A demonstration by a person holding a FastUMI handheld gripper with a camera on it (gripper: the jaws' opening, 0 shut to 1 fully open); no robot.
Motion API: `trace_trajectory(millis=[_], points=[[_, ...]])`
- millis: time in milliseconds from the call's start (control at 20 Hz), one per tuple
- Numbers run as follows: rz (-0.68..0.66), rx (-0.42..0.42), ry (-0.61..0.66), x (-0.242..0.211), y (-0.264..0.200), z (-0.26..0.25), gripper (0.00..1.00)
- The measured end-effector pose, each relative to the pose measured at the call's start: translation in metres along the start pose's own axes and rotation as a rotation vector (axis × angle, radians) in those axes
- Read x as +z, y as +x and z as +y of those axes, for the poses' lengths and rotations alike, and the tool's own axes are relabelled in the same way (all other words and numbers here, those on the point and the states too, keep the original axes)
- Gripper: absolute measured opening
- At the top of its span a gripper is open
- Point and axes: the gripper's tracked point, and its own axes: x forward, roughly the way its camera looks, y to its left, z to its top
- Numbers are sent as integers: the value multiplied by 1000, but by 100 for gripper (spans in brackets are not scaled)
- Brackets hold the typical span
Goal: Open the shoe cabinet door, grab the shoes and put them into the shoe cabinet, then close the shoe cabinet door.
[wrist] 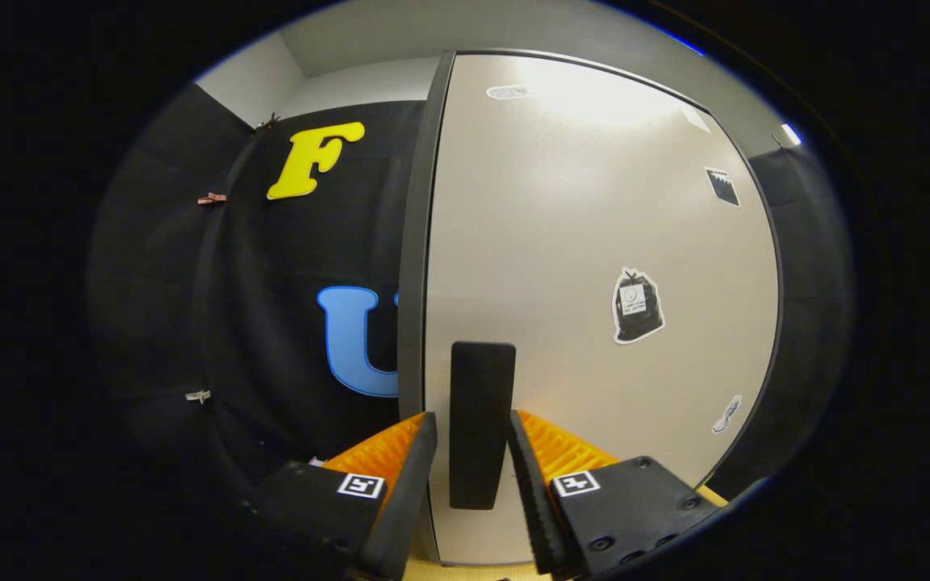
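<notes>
**Handle upright between the claw's fingers, door edge just to the left**

Cabinet door (594, 266): large pale panel, fills the space ahead of the claw and runs well beyond it, upward and to the right. Its dark free edge (415, 242) stands vertical just left of the left finger. Whether the door sits flush or slightly ajar cannot be told from here. A few small stickers lie on the panel, up and right of the claw; the biggest is a dark bag-shaped one (637, 307).

Handle (481, 424): dark bar mounted on the door near that free edge, long axis vertical, parallel to the fingers' faces. It sits directly between the two fingers, its top reaching a bit past their tips.

Claw (473, 428): fingers spread, one on each side of the handle, a sliver of gap visible on both sides. Not pressing on it, as far as can be seen.

Judgement: this looks like the door step. With the bar centred and upright in the gap, closing the fingers should catch it squarely; the pull then has to follow the door's swing from a hinge likely on the far right.

No shoes seen.
</notes>
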Motion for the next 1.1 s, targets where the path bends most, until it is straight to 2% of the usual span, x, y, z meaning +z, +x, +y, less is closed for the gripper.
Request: trace_trajectory(millis=[50,100,150,200,350,400,750,1100], points=[[-26,-6,16,4,-1,1,51],[-26,-40,16,4,-5,-5,49],[-34,-44,32,3,3,-3,43],[-28,-38,46,4,0,-5,37],[-1,-3,43,3,-5,-3,31],[5,13,34,3,-6,-3,23],[5,97,50,6,-69,-13,23],[29,216,55,10,-131,-35,23]])
